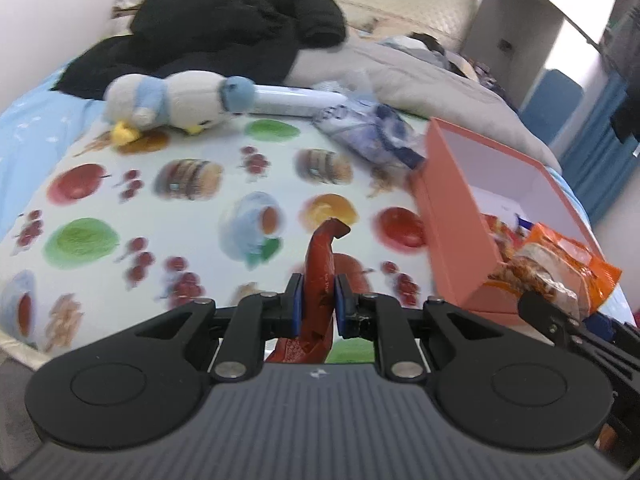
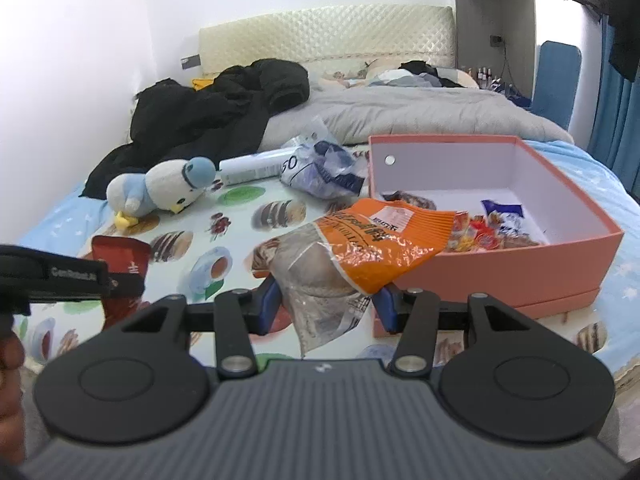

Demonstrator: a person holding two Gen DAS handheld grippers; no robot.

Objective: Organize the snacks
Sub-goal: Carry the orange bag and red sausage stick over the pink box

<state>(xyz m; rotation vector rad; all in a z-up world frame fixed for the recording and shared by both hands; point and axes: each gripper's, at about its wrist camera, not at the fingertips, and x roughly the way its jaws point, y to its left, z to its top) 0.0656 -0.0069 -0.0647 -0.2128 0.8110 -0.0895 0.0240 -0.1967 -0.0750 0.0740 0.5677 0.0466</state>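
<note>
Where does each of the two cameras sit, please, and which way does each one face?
Left wrist: on the left gripper, facing up the bed; own fingers pinch a red packet.
Right wrist: on the right gripper, facing the headboard; own fingers grip an orange snack bag, a hand at the left edge.
Shared: pink box, plush penguin, both snacks, each other's gripper.
</note>
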